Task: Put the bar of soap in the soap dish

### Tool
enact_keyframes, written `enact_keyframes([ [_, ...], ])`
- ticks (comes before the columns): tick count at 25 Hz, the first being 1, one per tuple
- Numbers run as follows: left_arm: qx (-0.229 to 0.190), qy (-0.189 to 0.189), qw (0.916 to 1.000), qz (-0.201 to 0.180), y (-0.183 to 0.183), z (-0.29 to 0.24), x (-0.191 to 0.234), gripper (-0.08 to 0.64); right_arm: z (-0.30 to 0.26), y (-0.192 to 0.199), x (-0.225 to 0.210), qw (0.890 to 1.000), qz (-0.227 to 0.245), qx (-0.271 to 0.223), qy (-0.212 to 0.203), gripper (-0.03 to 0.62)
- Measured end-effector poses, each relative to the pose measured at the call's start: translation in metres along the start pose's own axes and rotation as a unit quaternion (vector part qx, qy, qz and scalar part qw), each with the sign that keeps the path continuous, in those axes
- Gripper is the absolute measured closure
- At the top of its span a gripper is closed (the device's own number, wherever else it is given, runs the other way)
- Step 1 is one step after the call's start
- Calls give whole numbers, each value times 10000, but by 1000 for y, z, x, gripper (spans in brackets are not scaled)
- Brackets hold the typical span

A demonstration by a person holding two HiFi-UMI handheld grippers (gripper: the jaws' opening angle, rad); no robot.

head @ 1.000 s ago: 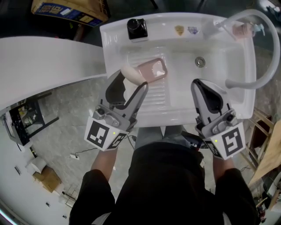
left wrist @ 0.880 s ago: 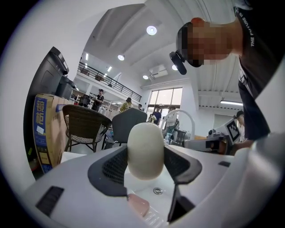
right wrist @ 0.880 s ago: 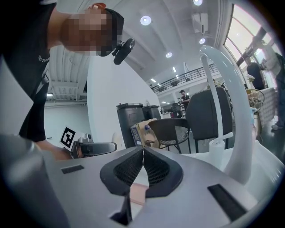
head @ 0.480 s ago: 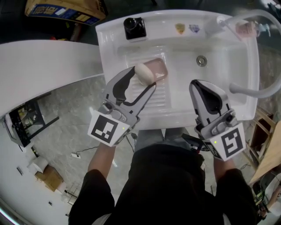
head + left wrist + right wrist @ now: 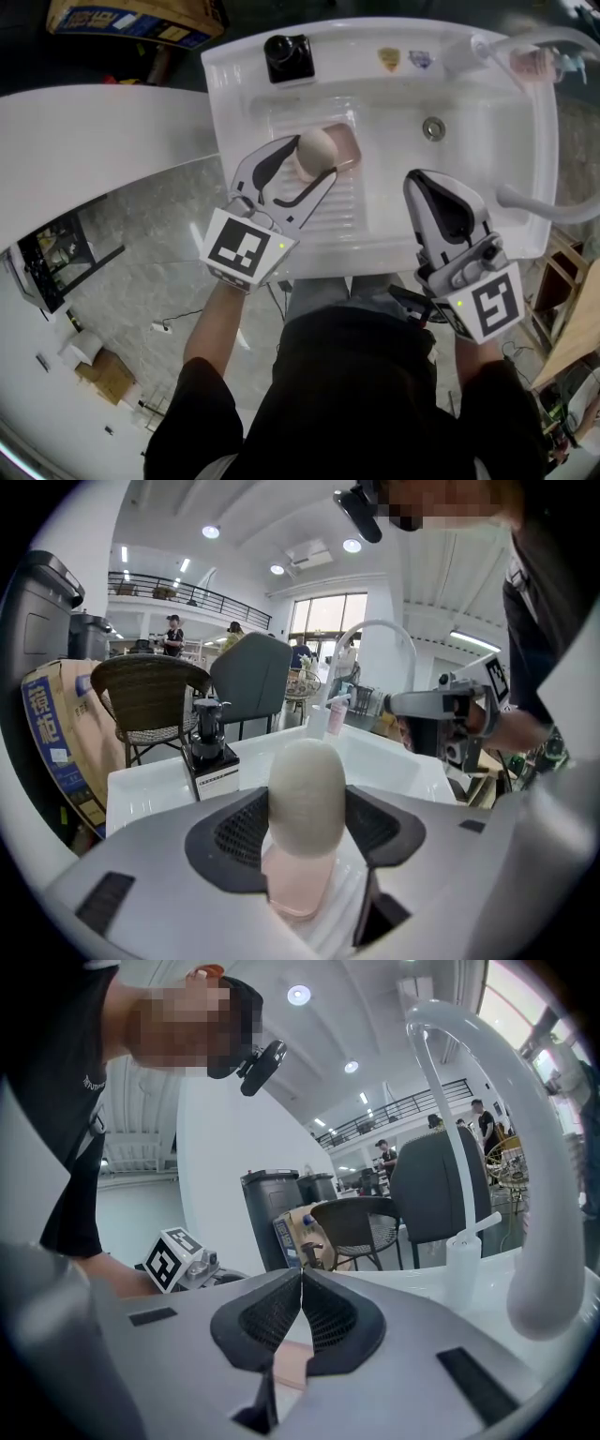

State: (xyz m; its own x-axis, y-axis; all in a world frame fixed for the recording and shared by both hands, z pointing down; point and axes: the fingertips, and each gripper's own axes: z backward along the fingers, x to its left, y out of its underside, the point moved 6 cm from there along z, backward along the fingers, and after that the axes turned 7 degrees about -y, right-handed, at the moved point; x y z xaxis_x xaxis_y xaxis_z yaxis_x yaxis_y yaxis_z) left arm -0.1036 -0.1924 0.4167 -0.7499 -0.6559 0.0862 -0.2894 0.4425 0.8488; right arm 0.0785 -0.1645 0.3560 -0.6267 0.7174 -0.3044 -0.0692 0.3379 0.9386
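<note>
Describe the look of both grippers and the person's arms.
The left gripper and right gripper are light grey with curved jaws and black textured pads. Each carries a black-and-white marker cube. The person wears a black short-sleeved top.

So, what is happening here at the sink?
A person works with two grippers over a white sink. The left gripper holds the soap between its jaws, over the pink dish, not yet released. The right gripper is shut and empty, near the sink's front edge.
</note>
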Motion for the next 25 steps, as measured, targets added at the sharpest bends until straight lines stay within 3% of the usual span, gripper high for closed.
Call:
enact_keyframes([
  [8, 653, 64, 9956, -673, 19, -15, -1, 307, -3, 2, -4, 10000, -34, 55, 30, 572],
  [12, 1010, 113, 9919, -757, 28, -23, 0, 307, -6, 4, -4, 10000, -59, 75, 9, 571],
  [25, 2078, 386, 9686, -1311, 55, -49, -1, 307, -5, 8, -10, 9998, -133, 139, 77, 571],
])
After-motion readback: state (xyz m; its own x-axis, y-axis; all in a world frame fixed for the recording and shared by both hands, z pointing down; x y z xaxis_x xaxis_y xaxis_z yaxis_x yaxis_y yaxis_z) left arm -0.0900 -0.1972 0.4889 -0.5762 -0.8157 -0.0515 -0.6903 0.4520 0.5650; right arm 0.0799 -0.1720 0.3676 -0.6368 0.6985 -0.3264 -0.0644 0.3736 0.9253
